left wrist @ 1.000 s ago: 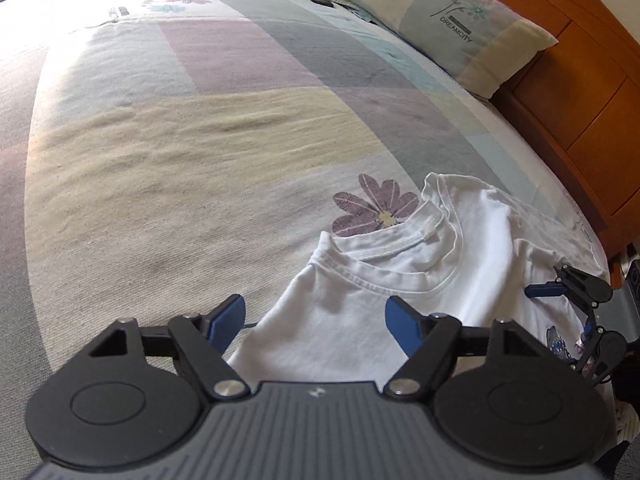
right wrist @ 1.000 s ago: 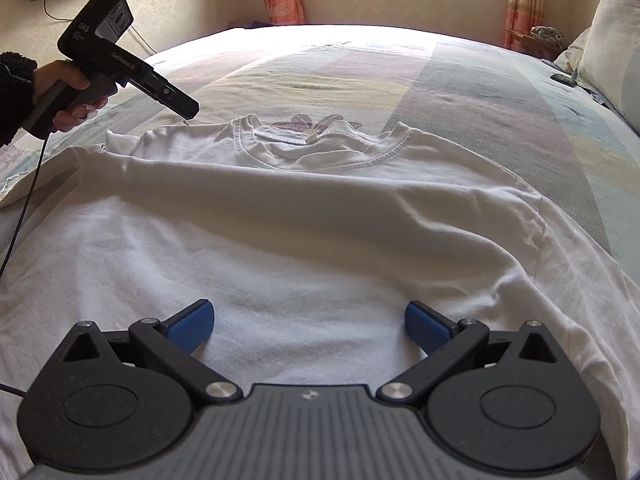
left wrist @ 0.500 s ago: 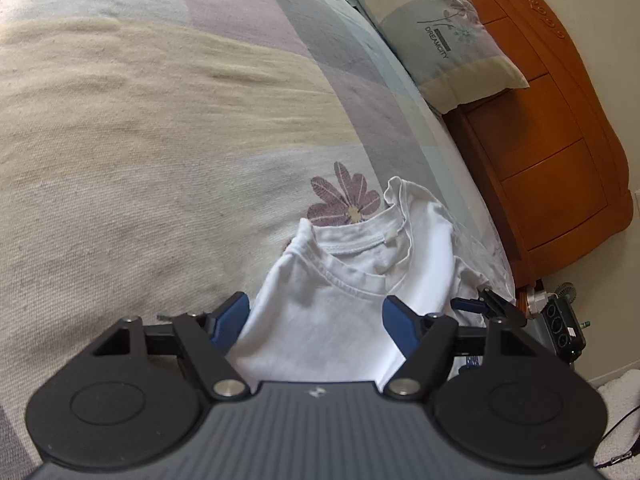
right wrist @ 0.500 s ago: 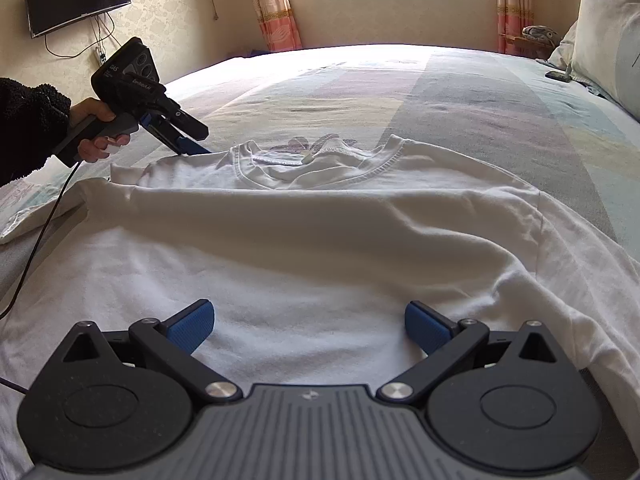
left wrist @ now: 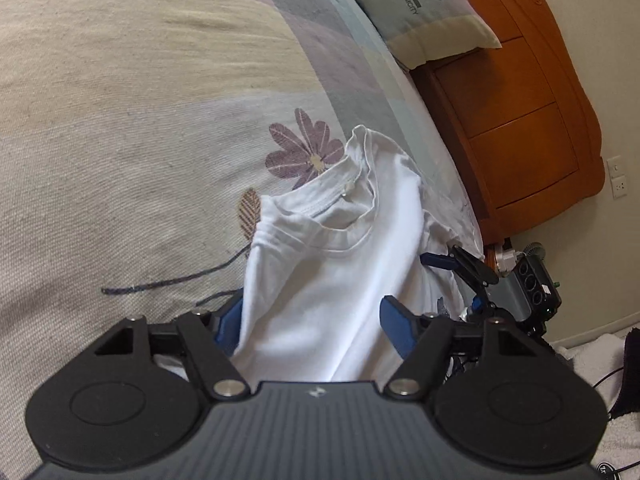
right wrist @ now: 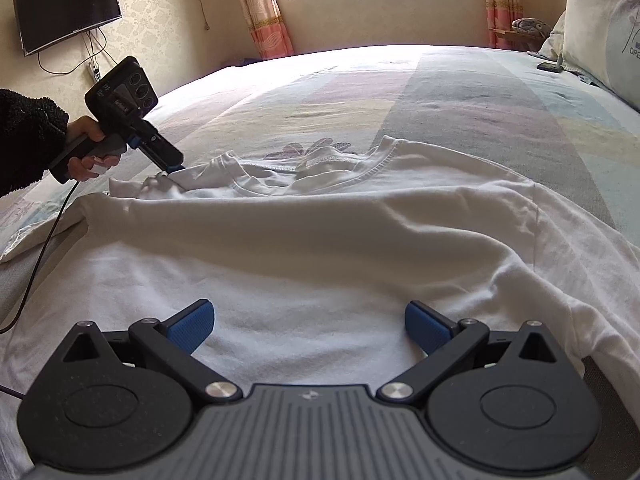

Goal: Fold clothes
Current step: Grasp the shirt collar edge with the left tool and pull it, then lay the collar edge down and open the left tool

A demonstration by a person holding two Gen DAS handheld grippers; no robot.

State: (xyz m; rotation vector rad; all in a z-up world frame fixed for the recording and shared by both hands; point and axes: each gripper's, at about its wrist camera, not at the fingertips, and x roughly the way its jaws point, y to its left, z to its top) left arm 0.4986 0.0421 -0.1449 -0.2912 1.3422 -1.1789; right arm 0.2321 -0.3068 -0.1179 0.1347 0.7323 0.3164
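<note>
A white T-shirt (right wrist: 320,240) lies spread on the bed, collar away from my right gripper (right wrist: 308,328). That gripper hovers open over the shirt's lower part with nothing between its fingers. A hand (right wrist: 86,148) holds my left gripper (right wrist: 176,168) at the shirt's left shoulder. In the left wrist view the T-shirt (left wrist: 320,280) bunches up by the collar and runs between the wide-apart blue pads (left wrist: 394,328) of the left gripper (left wrist: 312,324). Its jaws stand open around the fabric. The right gripper (left wrist: 452,280) shows at the shirt's far side.
The patchwork bedspread (left wrist: 120,120) extends left and forward. A pillow (left wrist: 424,8) and wooden headboard (left wrist: 520,120) sit on the right. A cable (right wrist: 40,248) trails from the left gripper. A small dark object (right wrist: 550,67) lies near the pillows; a TV (right wrist: 68,10) hangs on the wall.
My left gripper has come down and forward onto the shirt's left shoulder, and the fabric there now bunches between its open jaws. The right gripper has stayed over the lower part.
</note>
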